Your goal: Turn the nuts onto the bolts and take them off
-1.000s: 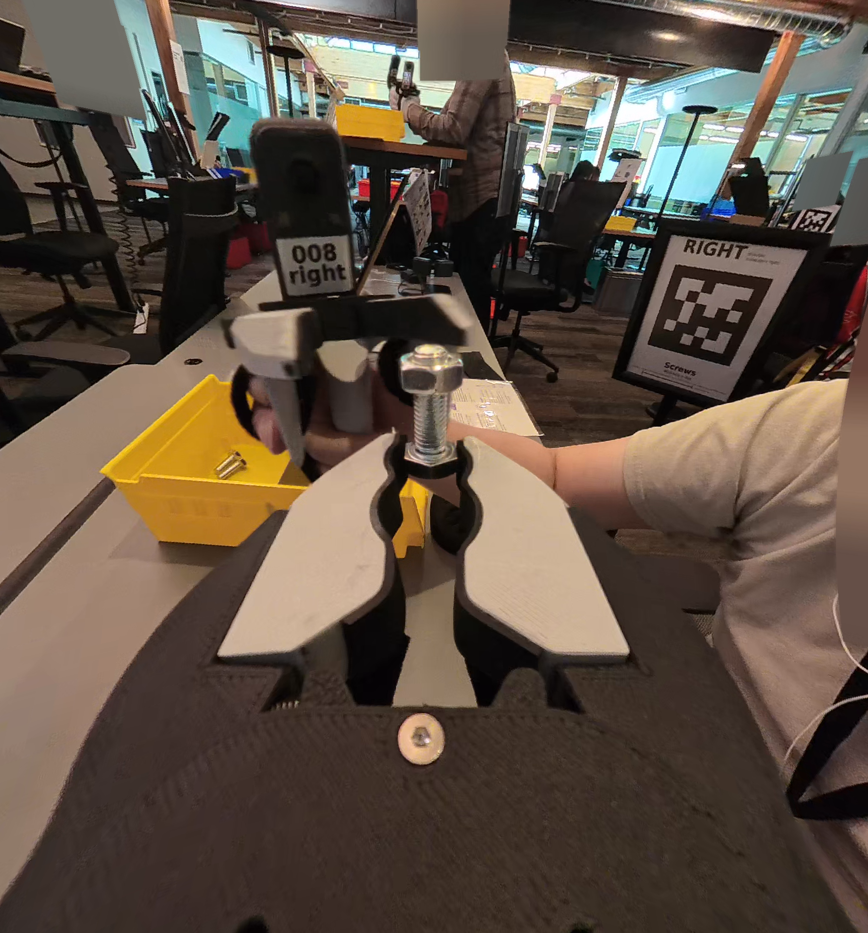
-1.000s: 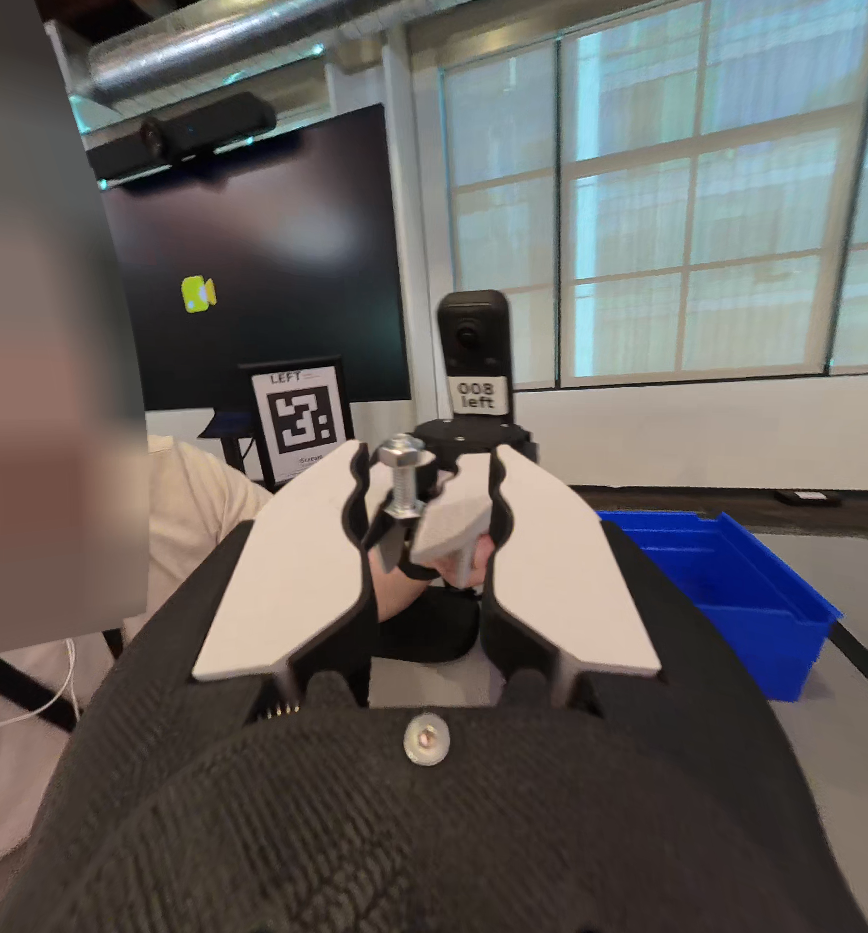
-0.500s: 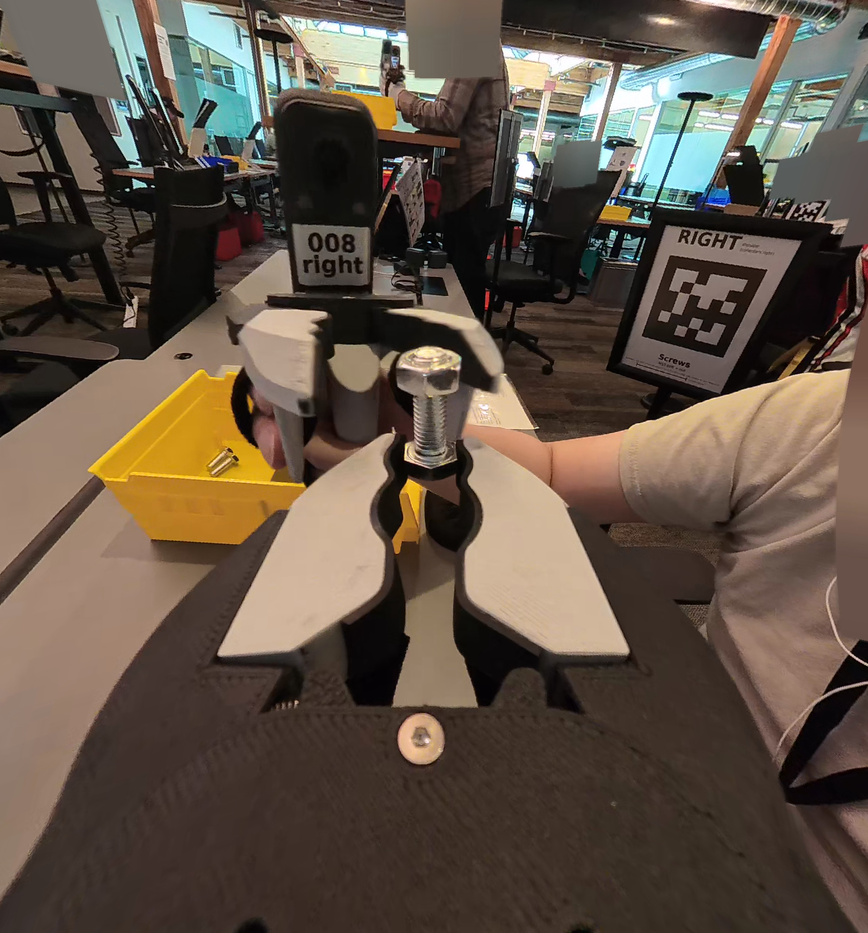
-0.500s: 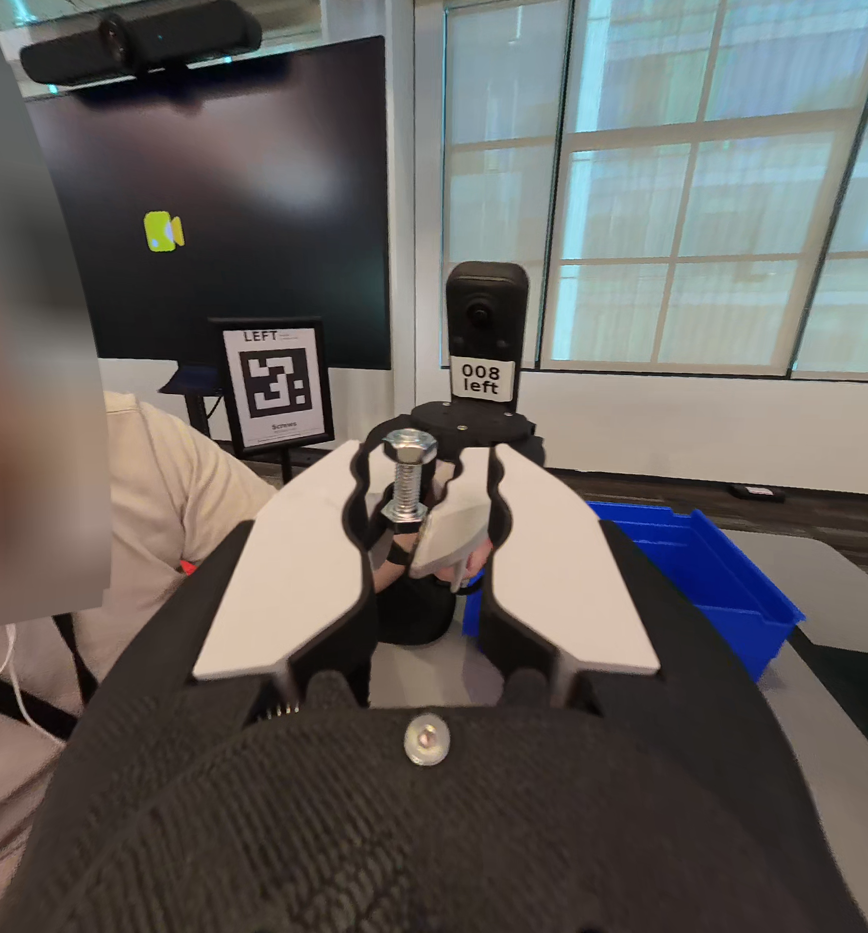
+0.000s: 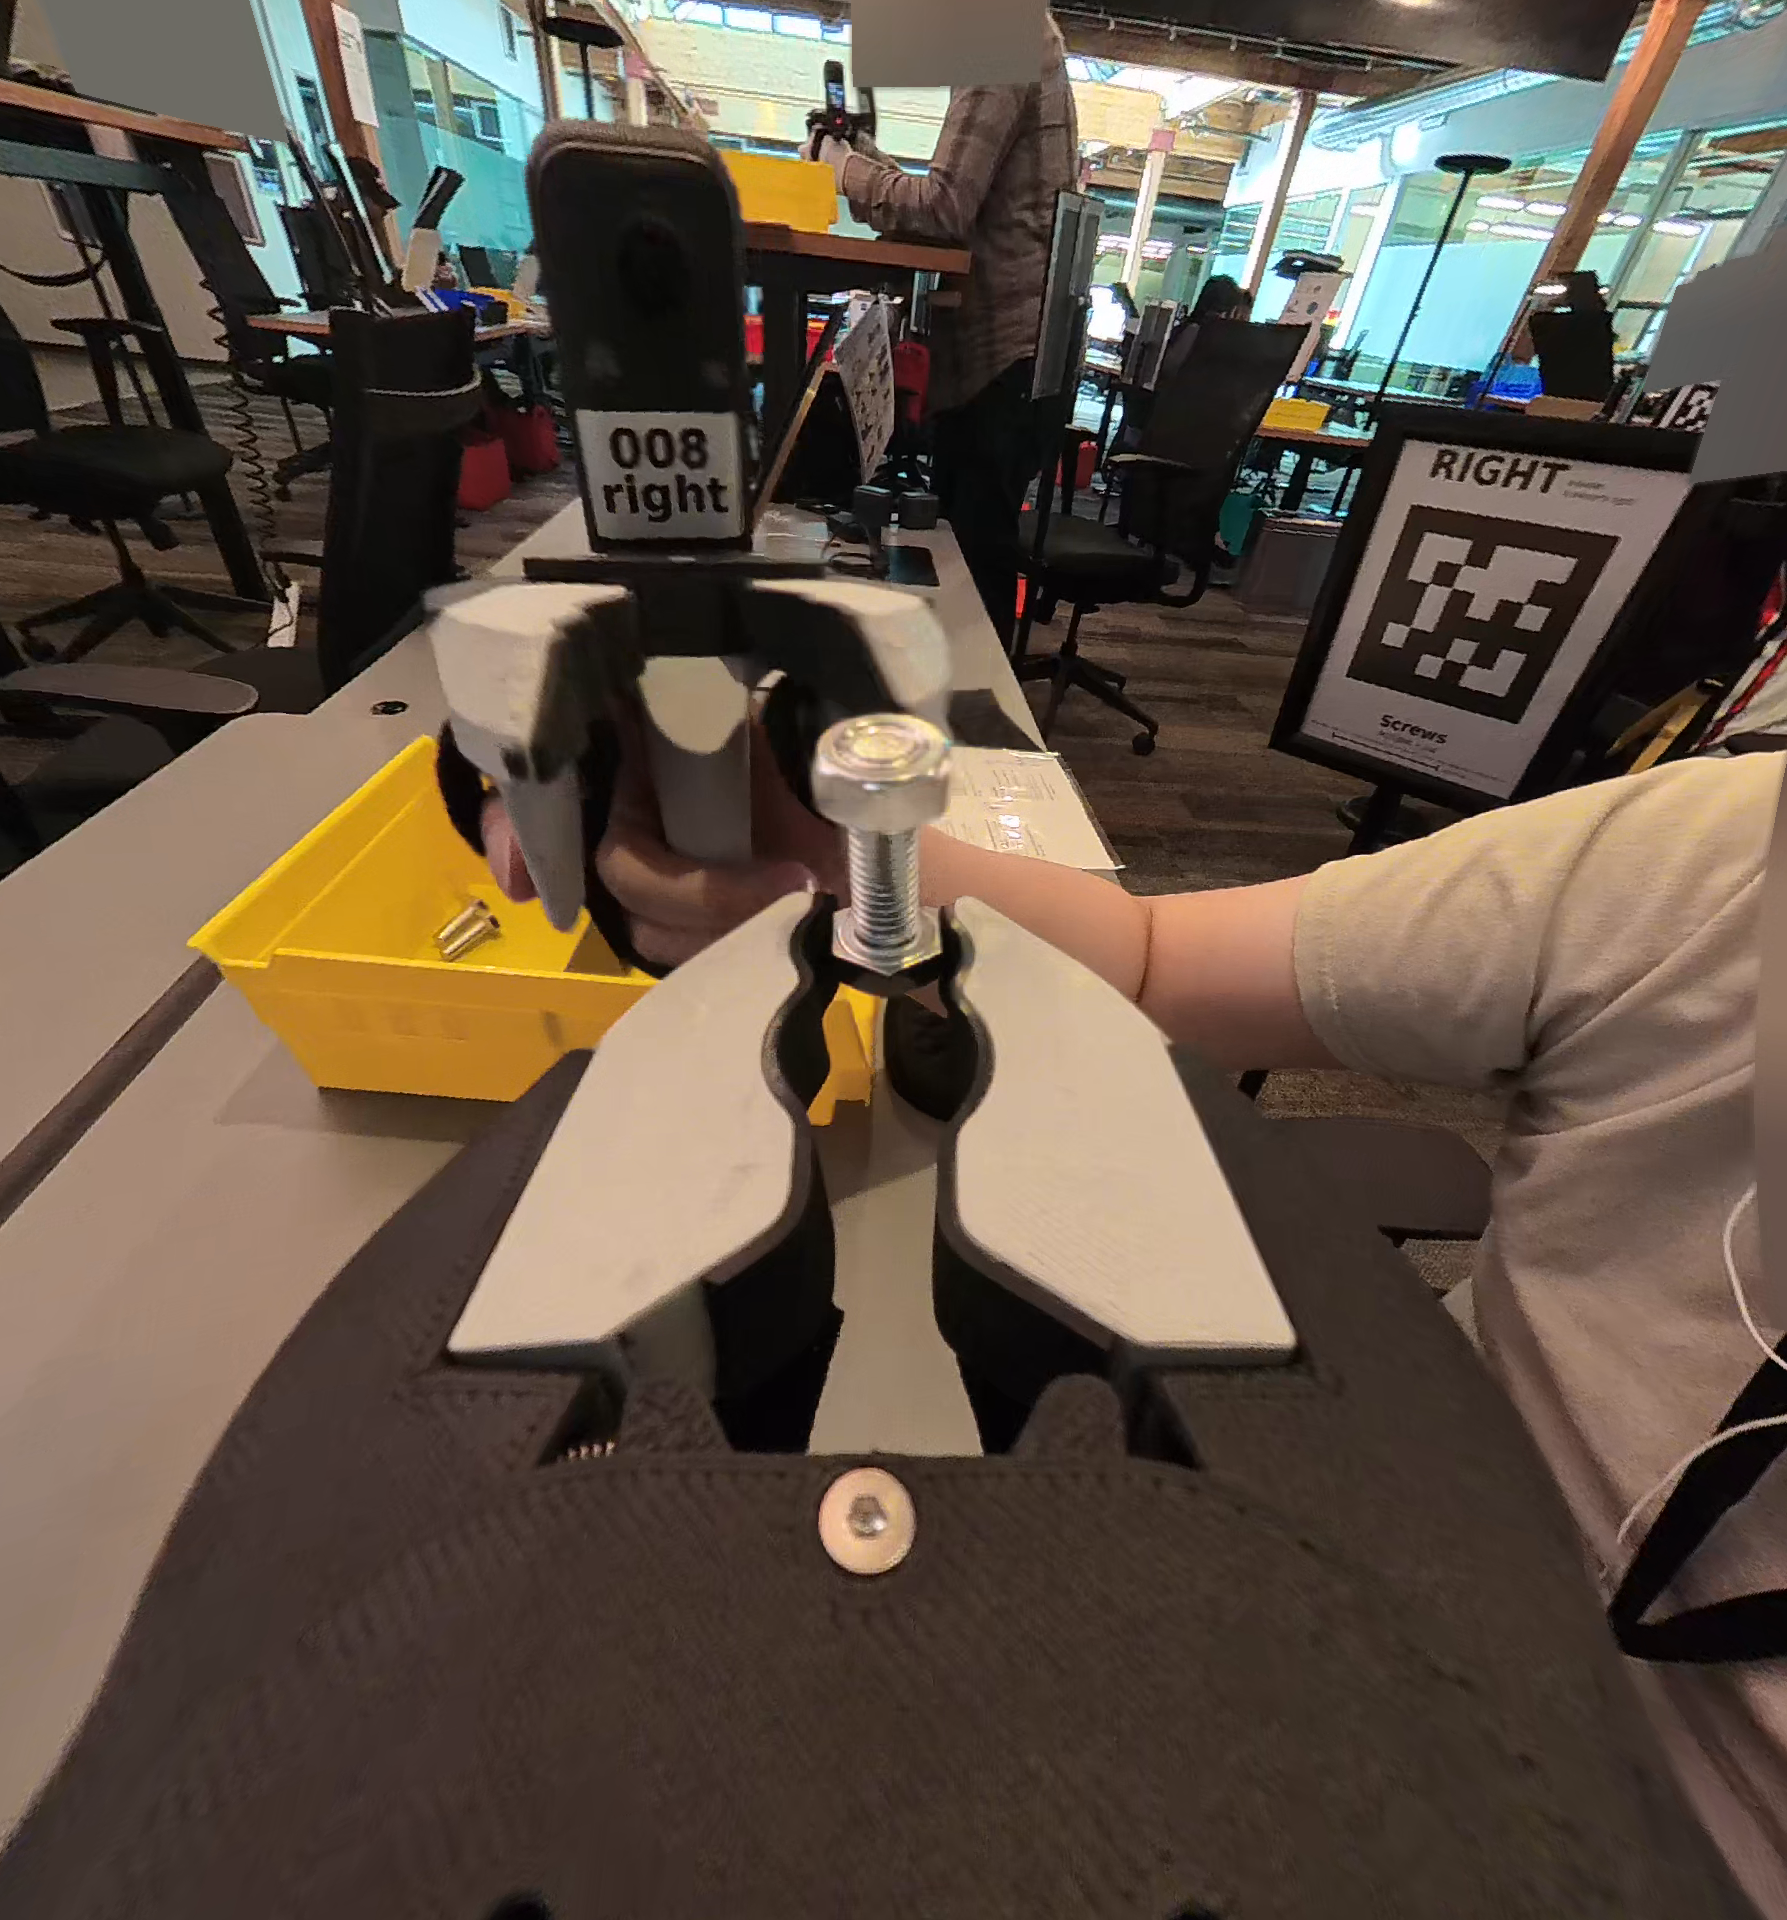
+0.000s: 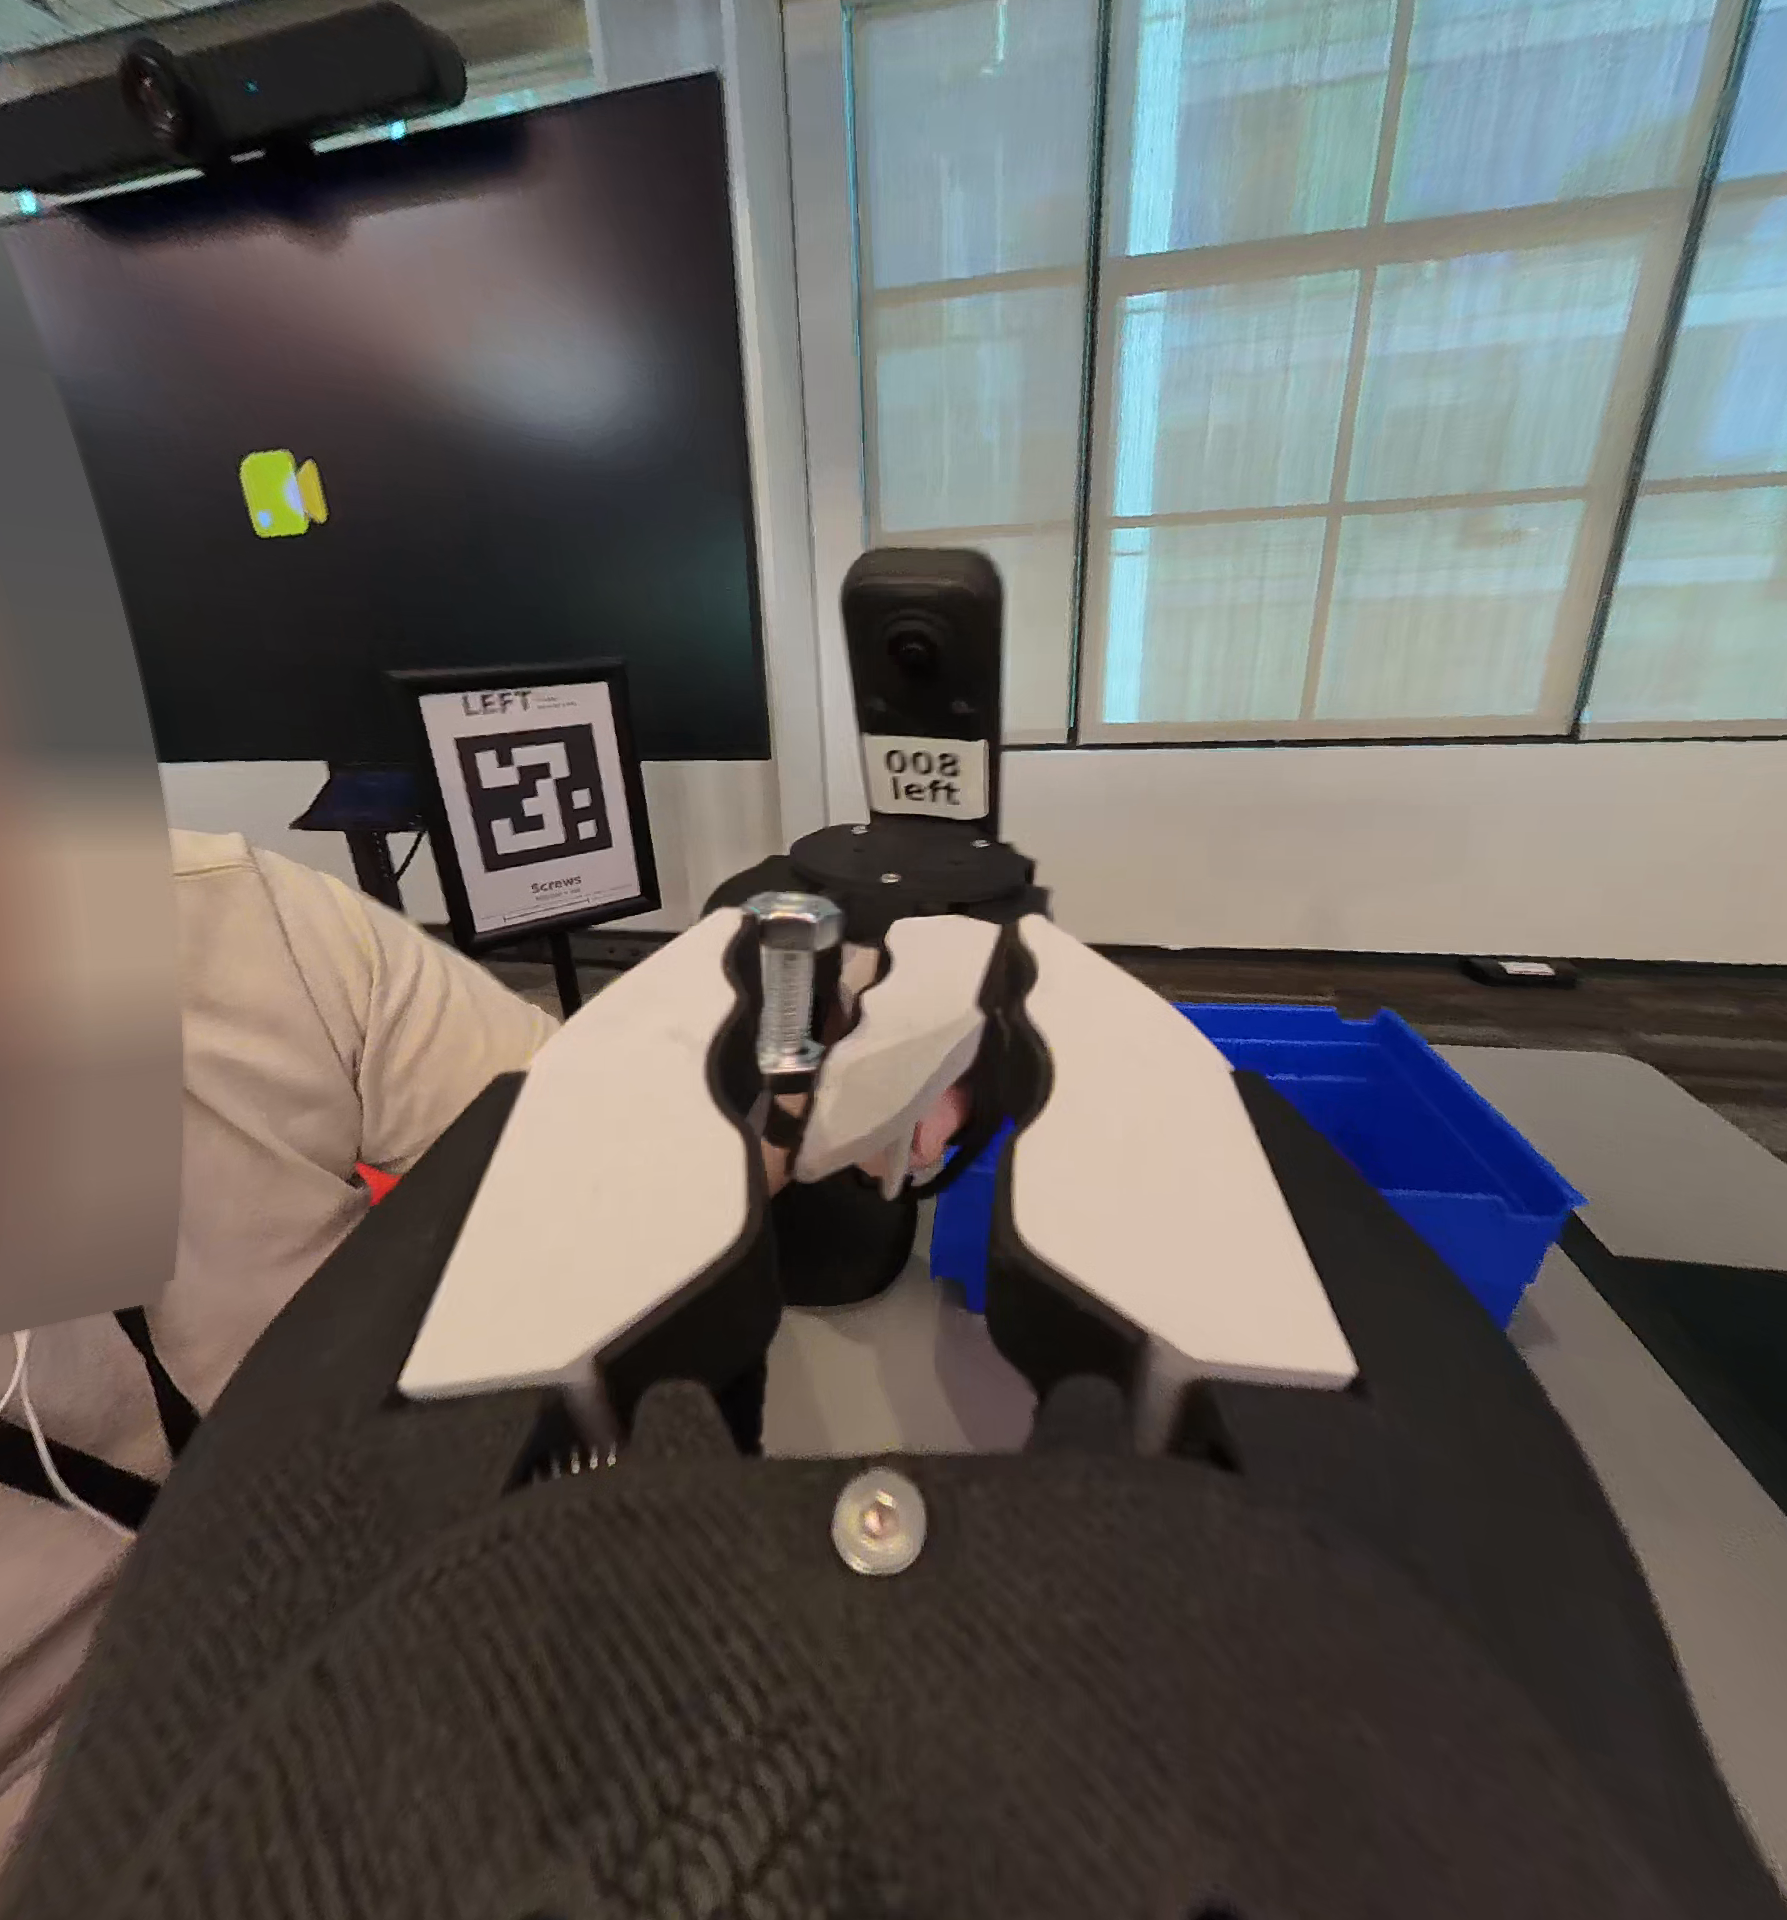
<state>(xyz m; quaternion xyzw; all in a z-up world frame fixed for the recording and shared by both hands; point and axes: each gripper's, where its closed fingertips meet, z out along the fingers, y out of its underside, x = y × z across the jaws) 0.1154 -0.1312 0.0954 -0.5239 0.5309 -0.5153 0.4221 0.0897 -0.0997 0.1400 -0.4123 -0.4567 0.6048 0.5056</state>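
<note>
Left tool [image 5: 884,961]: clamped on the nut [image 5: 884,948], bolt [image 5: 881,831] upright above its tips.
Right tool [image 6: 873,1023]: spread wide, beside the bolt.
Progress: nut threaded at shank's end; further turning or removal is left.

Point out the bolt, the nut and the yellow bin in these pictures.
bolt [image 5: 881,868]: left wrist view, on its threaded shank.
nut [image 5: 884,945]: left wrist view, on its front face, at the shank's lower end.
yellow bin [image 5: 401,1023]: left wrist view, on its near outer wall.

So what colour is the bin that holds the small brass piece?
Yellow bin, seen best in the left wrist view.
</note>
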